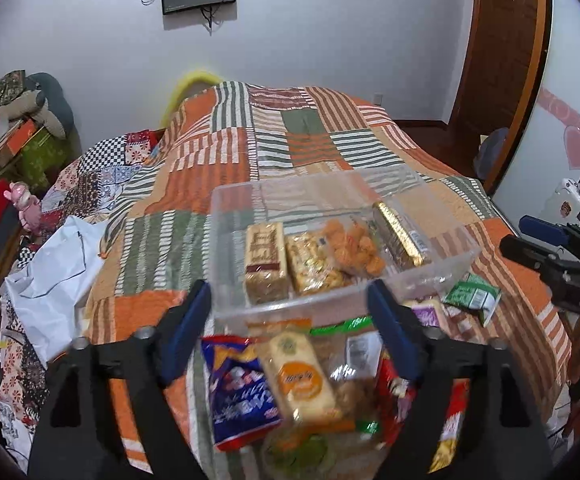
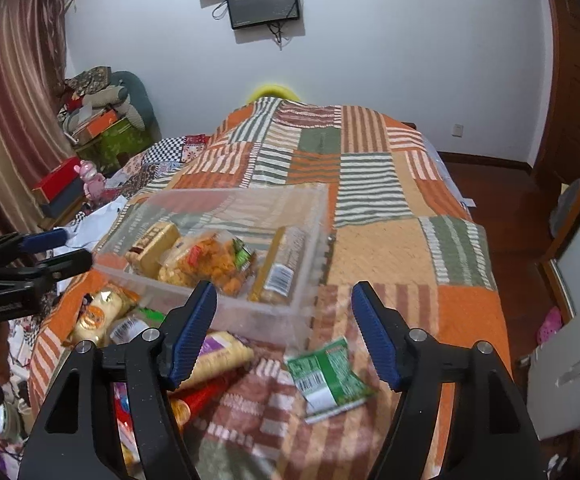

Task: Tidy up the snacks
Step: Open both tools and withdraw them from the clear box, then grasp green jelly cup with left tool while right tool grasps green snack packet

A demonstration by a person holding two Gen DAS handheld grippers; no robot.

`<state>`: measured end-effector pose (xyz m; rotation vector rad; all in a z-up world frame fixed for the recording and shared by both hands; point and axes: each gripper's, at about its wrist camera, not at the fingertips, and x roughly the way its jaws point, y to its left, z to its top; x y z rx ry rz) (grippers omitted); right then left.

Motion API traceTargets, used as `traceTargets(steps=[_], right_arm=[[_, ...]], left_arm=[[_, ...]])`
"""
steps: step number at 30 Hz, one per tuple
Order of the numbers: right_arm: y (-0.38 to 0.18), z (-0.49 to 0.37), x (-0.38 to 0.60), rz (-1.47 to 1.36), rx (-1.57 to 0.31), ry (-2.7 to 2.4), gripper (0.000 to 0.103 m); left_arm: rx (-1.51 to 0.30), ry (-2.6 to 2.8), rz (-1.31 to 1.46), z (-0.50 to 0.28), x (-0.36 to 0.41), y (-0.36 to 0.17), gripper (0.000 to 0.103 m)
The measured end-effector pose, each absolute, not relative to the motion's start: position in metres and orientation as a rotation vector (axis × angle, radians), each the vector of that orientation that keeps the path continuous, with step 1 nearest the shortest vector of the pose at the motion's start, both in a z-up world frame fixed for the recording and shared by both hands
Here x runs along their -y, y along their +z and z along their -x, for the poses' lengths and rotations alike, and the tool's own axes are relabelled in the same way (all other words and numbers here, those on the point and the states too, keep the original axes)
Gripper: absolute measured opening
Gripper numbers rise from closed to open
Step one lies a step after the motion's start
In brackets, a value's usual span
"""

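A: Where's the clear bin [image 1: 342, 280]?
B: On the bed [image 1: 217, 168], on the patchwork quilt, roughly mid-bed. Inside, L to R in the left wrist view: a tan wafer pack [image 1: 265, 260], a yellowish snack bag [image 1: 314, 266], an orange puffs bag [image 1: 360, 248], and a gold-wrapped pack [image 1: 400, 236] leaning along the R wall.
A: Left gripper [image 1: 290, 328]?
B: Jaws wide apart, nothing btwn the blue pads. It hangs over the loose pile on the near side of the bin: blue bag [image 1: 241, 388], pale pack w/ an orange round label [image 1: 300, 380], red packets on the R, too blurred to read.
A: Touching any of them?
B: No contact that I can see.
A: Right gripper [image 2: 283, 334]?
B: Also apart, abt medium width, empty. Near wall of the bin sits just beyond its tips. A green packet [image 2: 328, 376] lies flat on the quilt below and btwn the fingers, barcode side up, not touched.
A: Anything beside that one?
B: A long pale-yellow pack w/ purple label [image 2: 221, 356] partly under the L finger, a red tube-like packet [image 2: 205, 396] below it. Further L, the orange-label pack again.
A: Do the grippers see each other?
B: Yes. Each shows at the edge of the other's view, on either side of the bin.
A: Room?
B: Two dark screens [image 2: 263, 2] on the white wall, striped curtain [image 2: 9, 100] far L, wooden door on the R.
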<state>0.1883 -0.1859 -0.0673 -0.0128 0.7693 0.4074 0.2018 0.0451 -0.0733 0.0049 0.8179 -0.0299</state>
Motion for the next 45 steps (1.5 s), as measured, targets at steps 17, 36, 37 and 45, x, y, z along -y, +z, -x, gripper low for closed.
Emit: traceTargets(steps=[17, 36, 37, 45], right_arm=[[-0.108, -0.157, 0.211, 0.022, -0.878, 0.371, 0.068], [-0.147, -0.196, 0.197, 0.108, -1.000, 0.359, 0.067], [-0.147, -0.197, 0.196, 0.115, -0.998, 0.359, 0.066], [-0.146, -0.188, 0.198, 0.140, -0.989, 0.367, 0.057]], left_arm=[[-0.926, 0.004, 0.065, -0.141, -0.071, -0.124, 0.086], [-1.000, -0.049, 0.092, -0.142, -0.055, -0.156, 0.086], [-1.003, -0.053, 0.090, -0.142, -0.054, -0.157, 0.086], [-1.023, -0.062, 0.084, -0.140, -0.047, -0.165, 0.086]])
